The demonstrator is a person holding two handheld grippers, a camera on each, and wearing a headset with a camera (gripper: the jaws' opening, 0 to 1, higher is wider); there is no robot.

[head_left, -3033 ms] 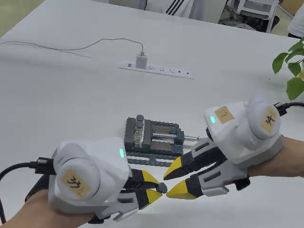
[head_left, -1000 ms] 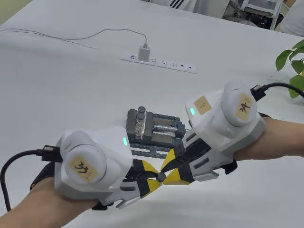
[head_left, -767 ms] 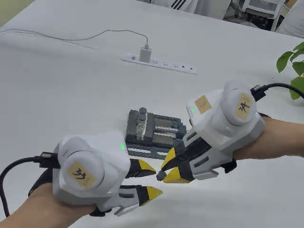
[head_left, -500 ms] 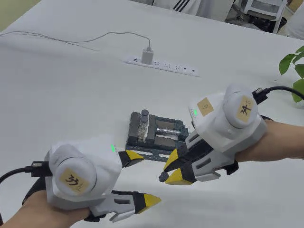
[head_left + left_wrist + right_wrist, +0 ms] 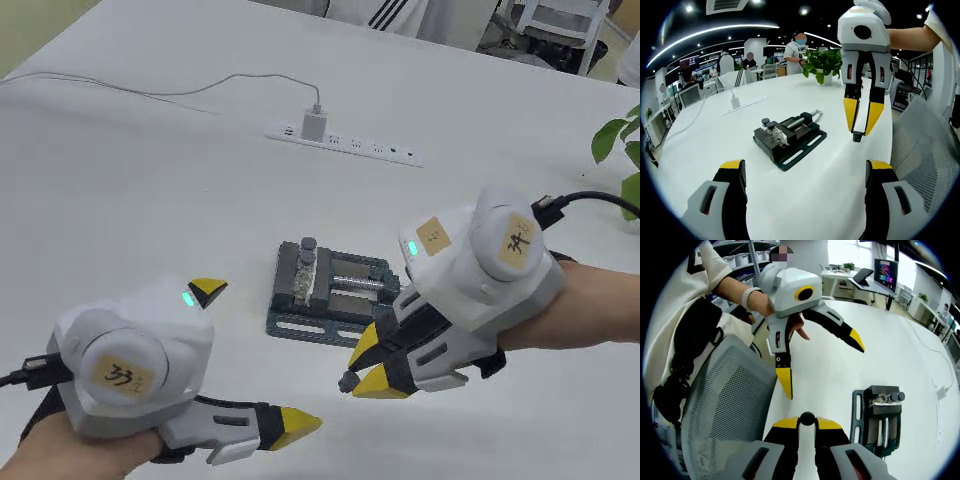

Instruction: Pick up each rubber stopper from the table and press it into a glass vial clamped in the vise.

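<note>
My right gripper (image 5: 357, 377) pinches a stopper (image 5: 807, 418) near the vise (image 5: 345, 297) and its vials (image 5: 304, 268); my left gripper (image 5: 258, 356) gapes wide apart.

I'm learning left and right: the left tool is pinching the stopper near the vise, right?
Not quite. The right tool is pinching the stopper near the vise; the right gripper view shows it between that tool's tips. The left tool is open.
</note>
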